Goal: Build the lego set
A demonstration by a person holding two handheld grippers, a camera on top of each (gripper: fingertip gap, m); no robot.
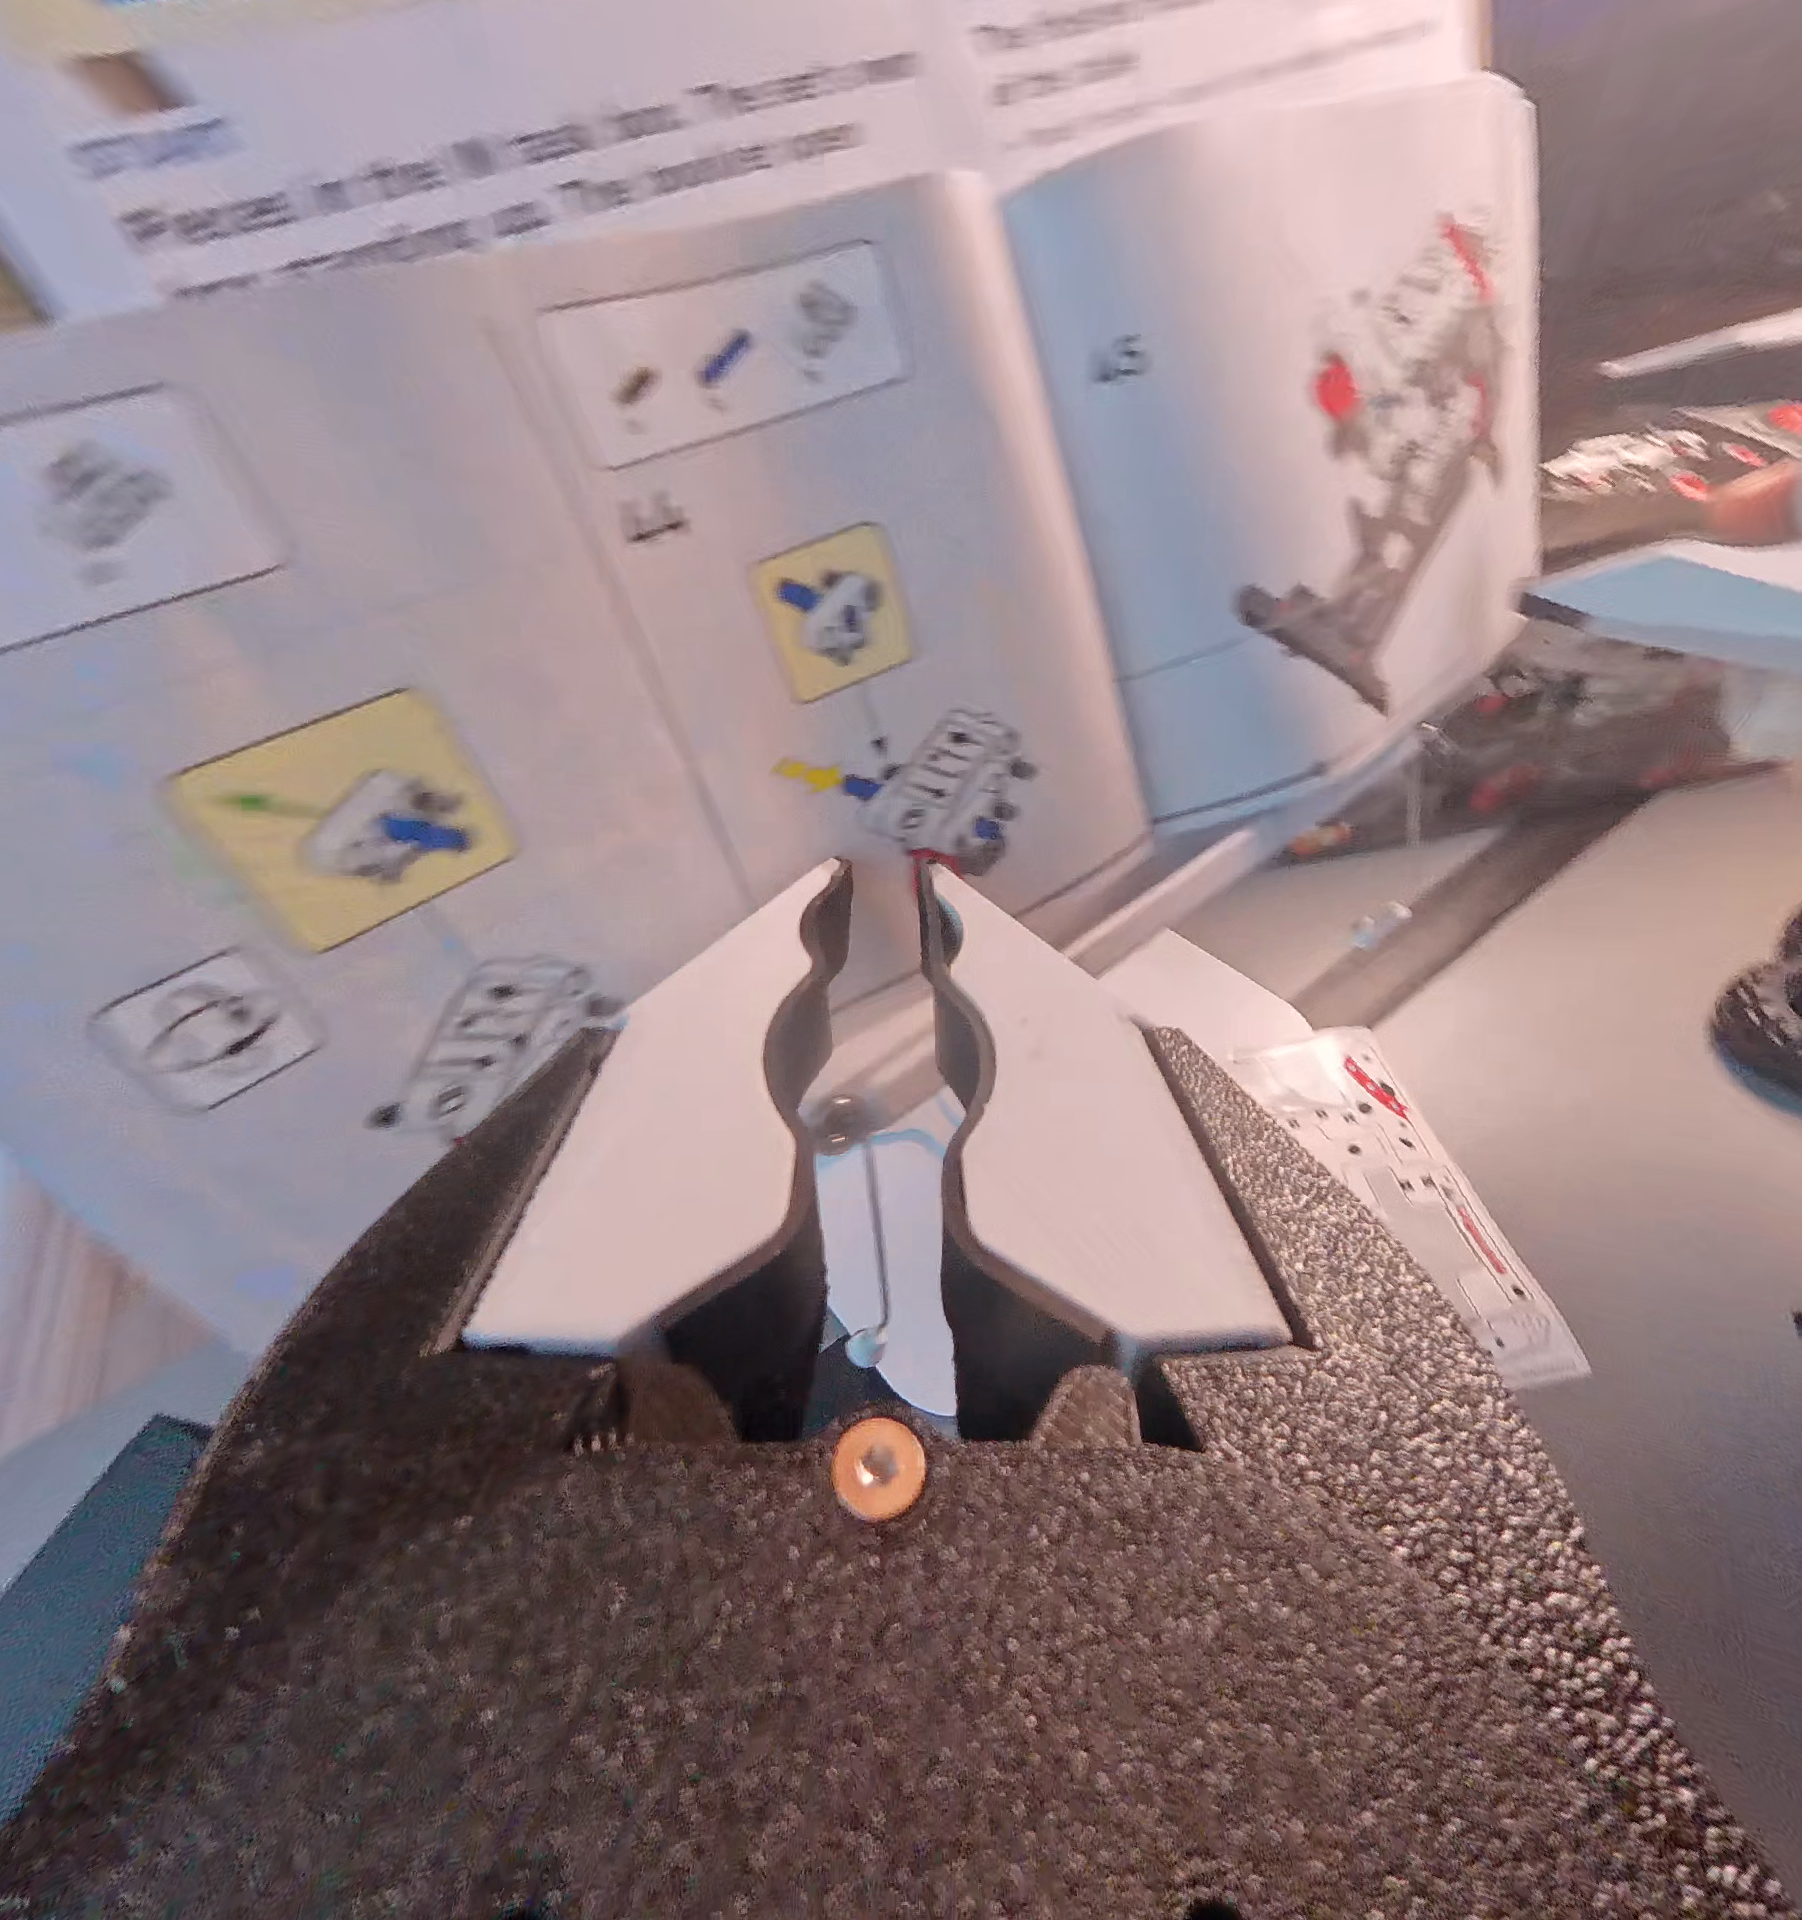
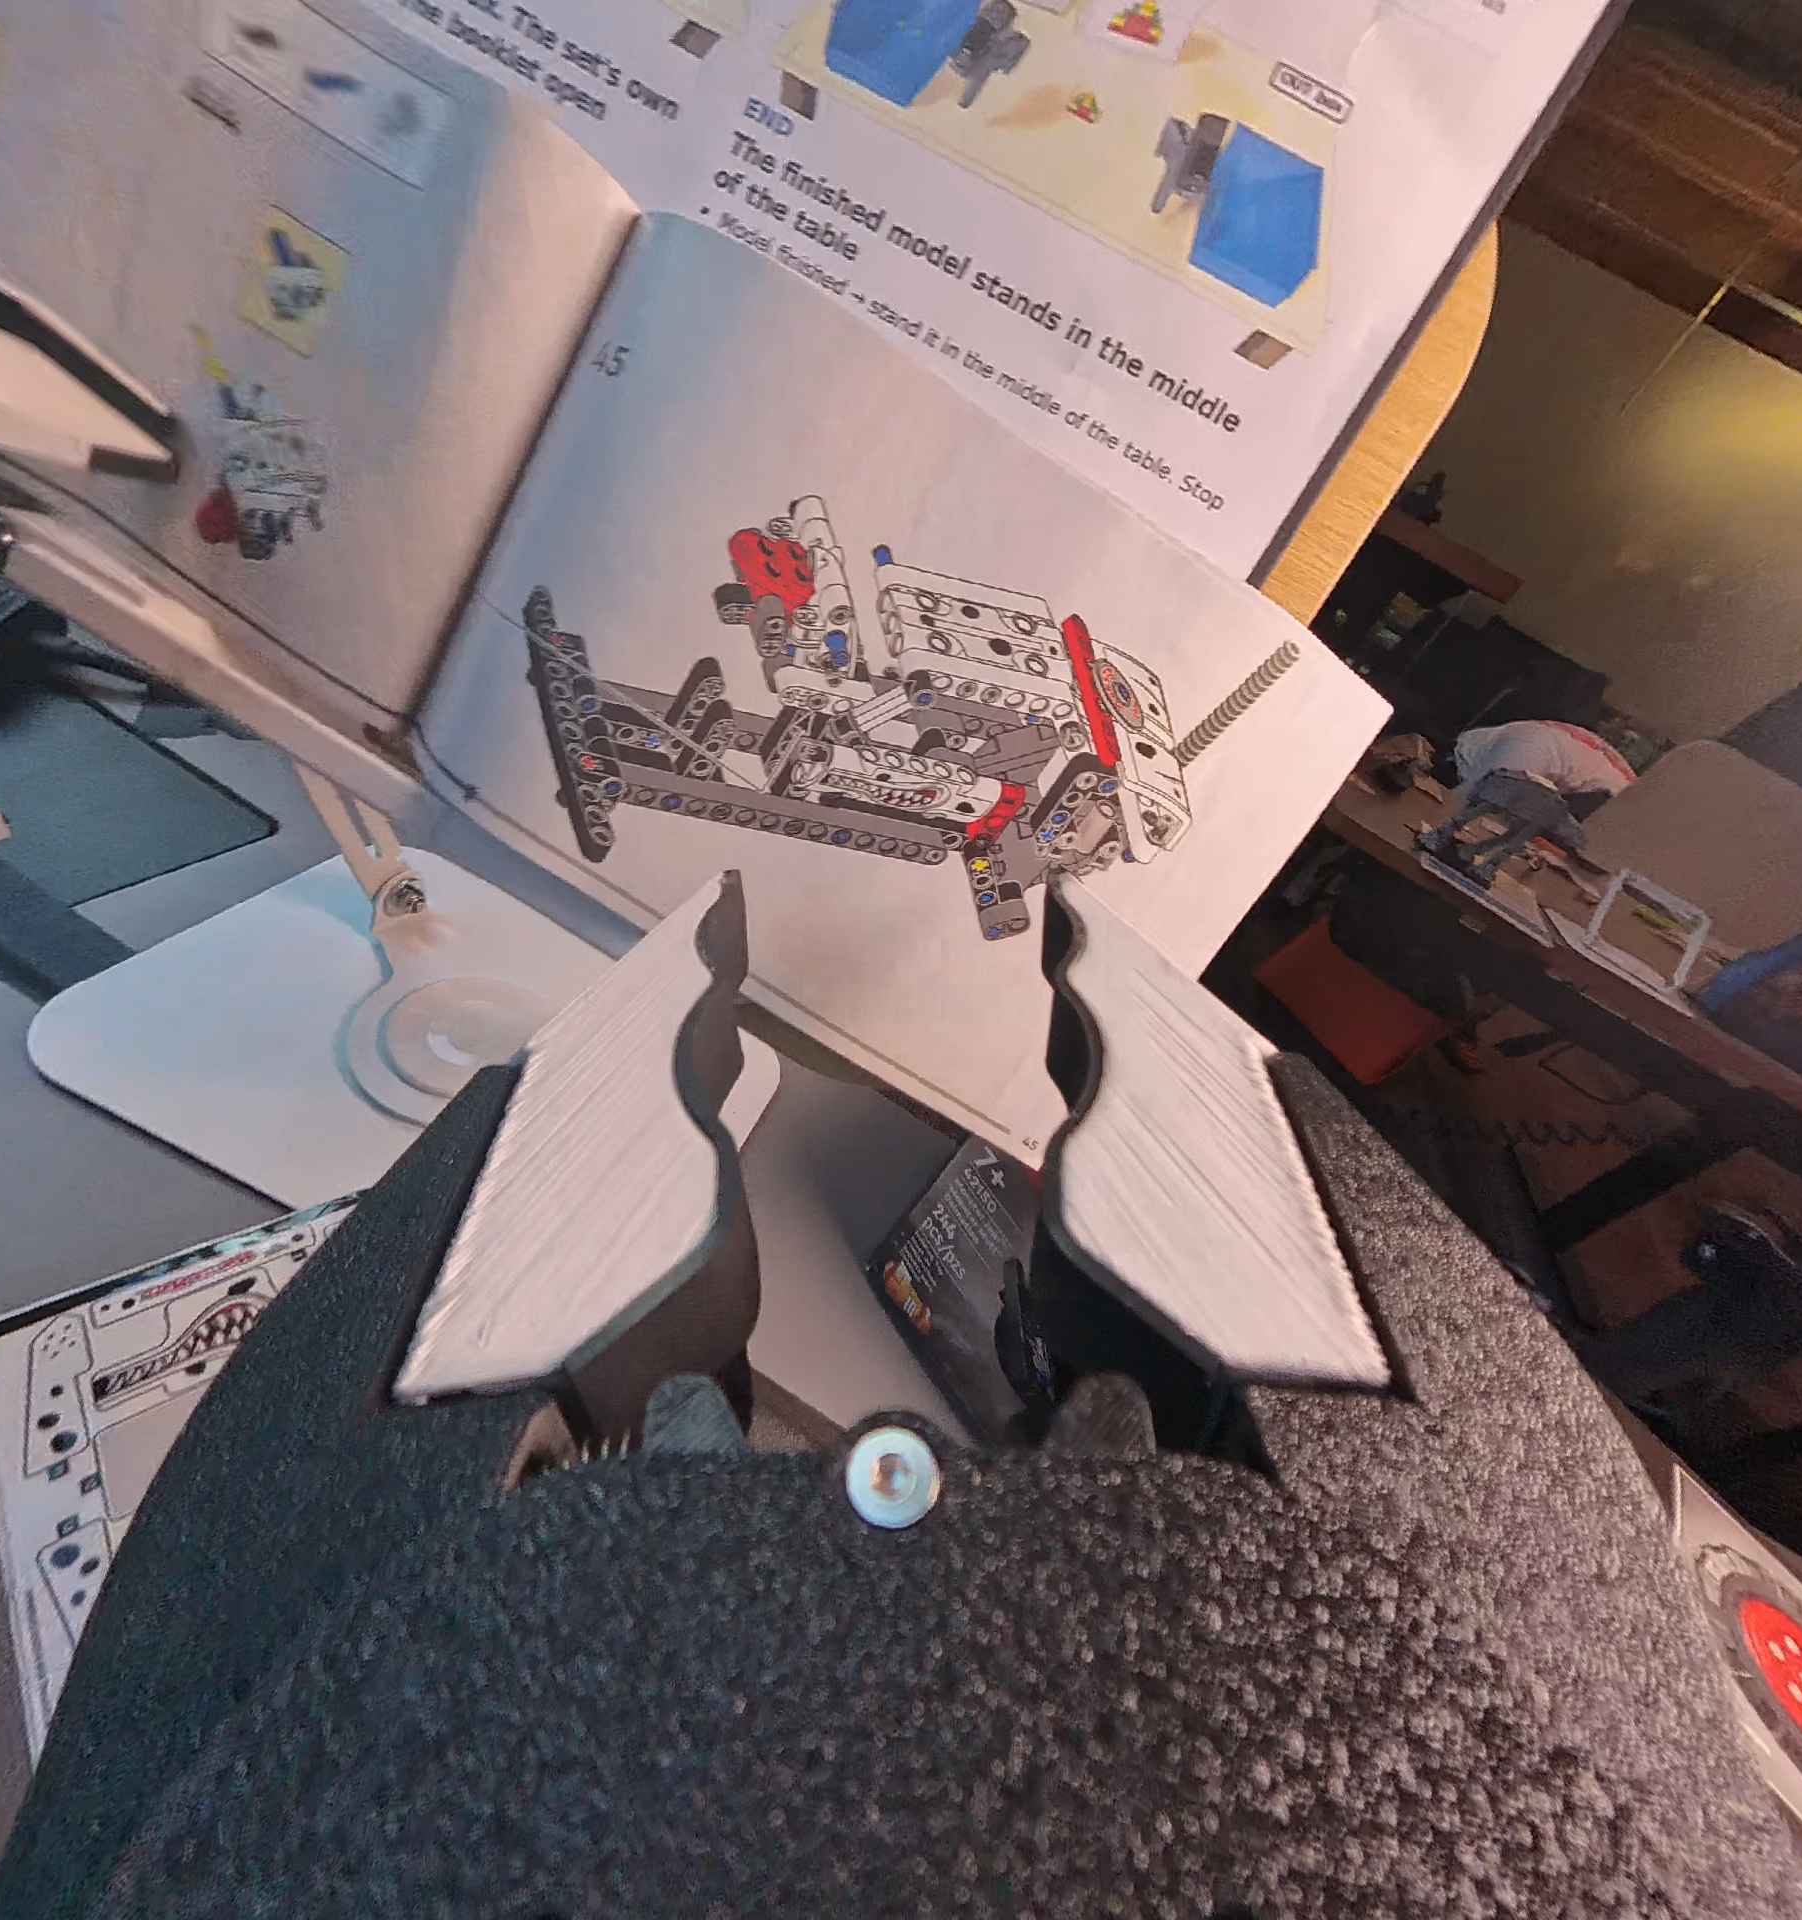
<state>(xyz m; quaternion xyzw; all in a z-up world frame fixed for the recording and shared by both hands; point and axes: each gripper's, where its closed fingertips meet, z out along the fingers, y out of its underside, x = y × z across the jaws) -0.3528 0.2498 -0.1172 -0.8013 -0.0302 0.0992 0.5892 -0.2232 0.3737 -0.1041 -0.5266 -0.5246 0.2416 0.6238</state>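
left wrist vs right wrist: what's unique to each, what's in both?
Left wrist only: black tyres on the table at right, and the booklet's left-hand step pages in full. The left gripper stands nearly shut, with a narrow gap between its tips.

Right wrist only: the stand's white base, a dark box behind the open right gripper, and a cluttered background desk.

Both: the open instruction booklet with its model drawing, the printed sheet behind it, and the sticker sheet.
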